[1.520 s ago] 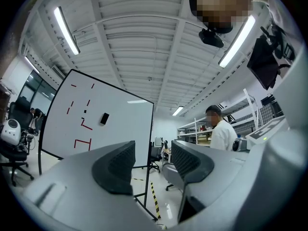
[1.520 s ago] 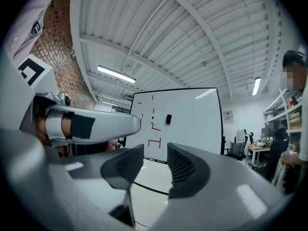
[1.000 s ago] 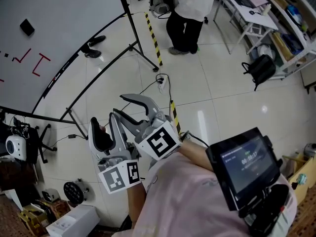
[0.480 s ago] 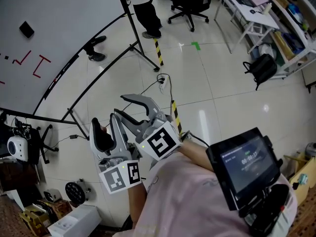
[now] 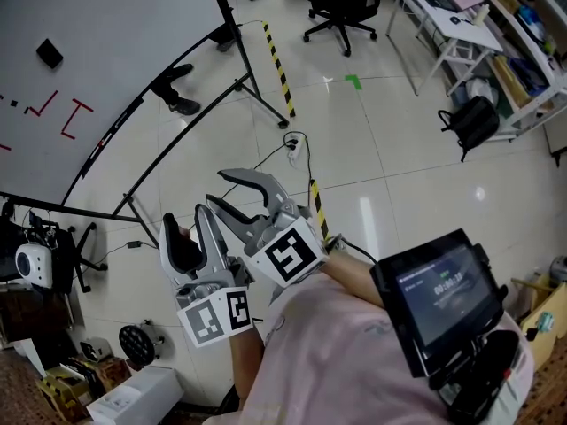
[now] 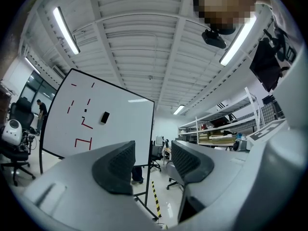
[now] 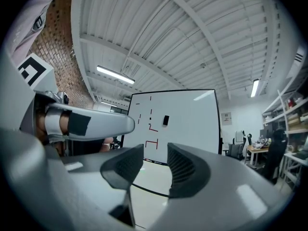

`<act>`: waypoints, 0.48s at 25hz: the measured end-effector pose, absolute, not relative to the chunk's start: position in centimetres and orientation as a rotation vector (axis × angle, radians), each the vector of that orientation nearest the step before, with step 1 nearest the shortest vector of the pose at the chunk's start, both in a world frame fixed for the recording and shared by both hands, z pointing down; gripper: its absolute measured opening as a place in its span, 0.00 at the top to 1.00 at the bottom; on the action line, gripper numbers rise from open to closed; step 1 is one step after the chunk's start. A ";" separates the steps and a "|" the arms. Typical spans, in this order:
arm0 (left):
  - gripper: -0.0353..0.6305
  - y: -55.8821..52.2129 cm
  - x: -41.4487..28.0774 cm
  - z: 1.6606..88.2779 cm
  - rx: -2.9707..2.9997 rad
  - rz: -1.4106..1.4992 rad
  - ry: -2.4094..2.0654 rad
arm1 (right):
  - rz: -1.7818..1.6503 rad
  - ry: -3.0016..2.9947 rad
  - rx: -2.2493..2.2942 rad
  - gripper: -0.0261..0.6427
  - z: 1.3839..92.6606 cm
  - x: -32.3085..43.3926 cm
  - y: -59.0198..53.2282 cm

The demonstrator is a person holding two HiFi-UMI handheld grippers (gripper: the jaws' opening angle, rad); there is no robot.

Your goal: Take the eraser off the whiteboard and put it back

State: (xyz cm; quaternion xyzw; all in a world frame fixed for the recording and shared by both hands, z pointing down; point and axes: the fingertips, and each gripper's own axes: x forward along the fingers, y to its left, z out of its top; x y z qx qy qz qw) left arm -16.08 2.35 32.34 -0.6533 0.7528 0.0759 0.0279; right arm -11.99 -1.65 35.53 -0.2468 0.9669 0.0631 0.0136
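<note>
The black eraser sticks to the whiteboard at the upper left, above several red marks. It also shows small in the left gripper view as the eraser and in the right gripper view as the eraser. Both grippers are held close to the person's chest, far from the board. The left gripper is open with nothing between its pads. Just right of it, the right gripper is also open and holds nothing. Both point up toward the board.
The board's black stand legs spread over the tiled floor. A yellow-black tape line and a power strip with its cable lie ahead. Someone's feet show under the board. Office chairs, a desk and a black bag stand to the right.
The person standing at the top has walked left behind the whiteboard; only feet show now. Neither gripper has moved, and their jaws stand as before.
</note>
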 end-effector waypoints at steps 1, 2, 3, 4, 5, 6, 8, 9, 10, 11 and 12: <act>0.60 2.3 -16.1 32.3 -2.018 0.233 2.322 | 0.196 3.013 -0.770 0.74 35.5 -12.0 -1.7; 0.60 2.3 -16.0 32.3 -2.020 0.232 2.320 | 0.195 3.014 -0.770 0.74 35.6 -12.0 -1.7; 0.60 2.3 -15.9 32.3 -2.022 0.231 2.317 | 0.196 3.015 -0.769 0.74 35.6 -12.0 -1.6; 0.60 2.4 -15.8 32.4 -2.024 0.228 2.314 | 0.197 3.015 -0.769 0.74 35.6 -12.0 -1.6; 0.60 2.4 -15.7 32.4 -2.025 0.225 2.311 | 0.198 3.015 -0.768 0.74 35.6 -12.0 -1.5; 0.60 2.4 -15.6 32.4 -2.024 0.220 2.308 | 0.199 3.015 -0.767 0.74 35.7 -11.9 -1.5; 0.60 2.5 -15.4 32.4 -2.020 0.212 2.304 | 0.197 3.016 -0.765 0.74 35.7 -11.9 -1.4; 0.60 2.4 -15.4 32.4 -2.019 0.211 2.303 | 0.196 3.017 -0.764 0.74 35.7 -11.9 -1.4; 0.60 2.4 -15.4 32.4 -2.020 0.212 2.304 | 0.195 3.019 -0.765 0.74 35.8 -11.9 -1.5; 0.60 2.4 -15.4 32.5 -2.020 0.212 2.305 | 0.196 3.019 -0.765 0.74 35.8 -11.9 -1.5; 0.60 2.4 -15.5 32.5 -2.019 0.210 2.307 | 0.197 3.020 -0.764 0.74 35.8 -11.9 -1.5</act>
